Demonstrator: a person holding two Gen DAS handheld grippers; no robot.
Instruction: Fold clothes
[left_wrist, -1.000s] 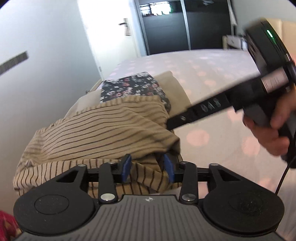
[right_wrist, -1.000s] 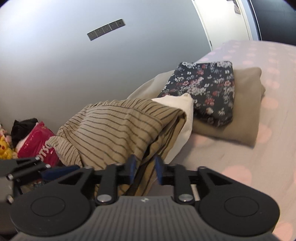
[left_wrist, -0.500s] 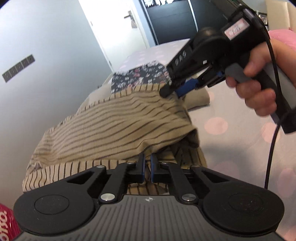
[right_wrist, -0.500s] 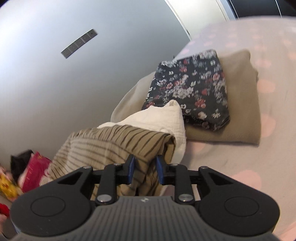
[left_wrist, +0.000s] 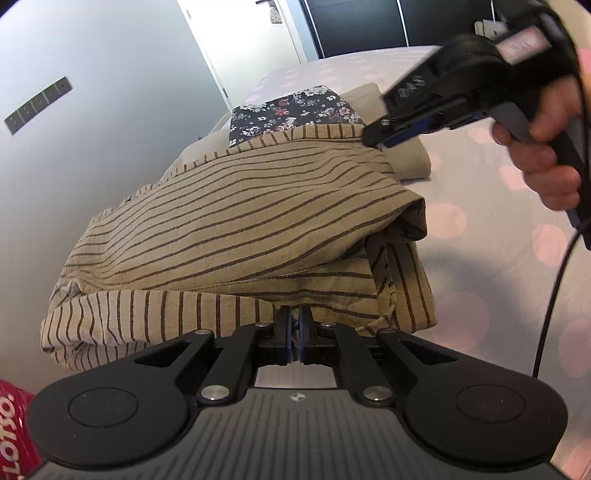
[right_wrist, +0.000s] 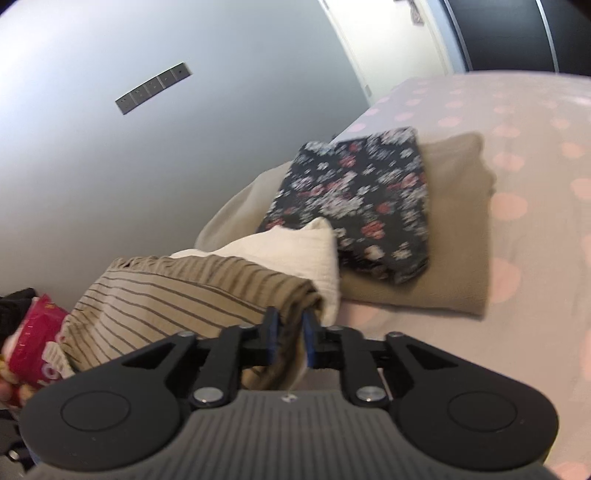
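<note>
Left wrist view:
- Left gripper (left_wrist: 294, 332): jaws are being held almost together, clamped on the near hem of the striped shirt (left_wrist: 236, 229).
- Striped shirt: tan with dark stripes, being held bunched in layers over the bed (left_wrist: 480, 288), just in front of the folded pile.
- Right gripper (left_wrist: 384, 138): being held in the person's hand (left_wrist: 543, 147); its tips are being pressed onto the far upper edge of the shirt.
- Floral garment (left_wrist: 291, 112): lying folded on the beige garment (left_wrist: 406, 158) behind the shirt.

Right wrist view:
- Right gripper (right_wrist: 290, 336): jaws are being kept narrowly apart, closed on a thick fold of the striped shirt (right_wrist: 177, 291).
- Cream cloth (right_wrist: 295, 251): showing just beyond the shirt, touching it.
- Floral garment (right_wrist: 354, 199): blurred, resting on the beige garment (right_wrist: 454, 236).
- Red bag (right_wrist: 33, 332): lying at the left edge, beside the shirt.
- Bed (right_wrist: 517, 350): pale cover with pink dots.
</note>
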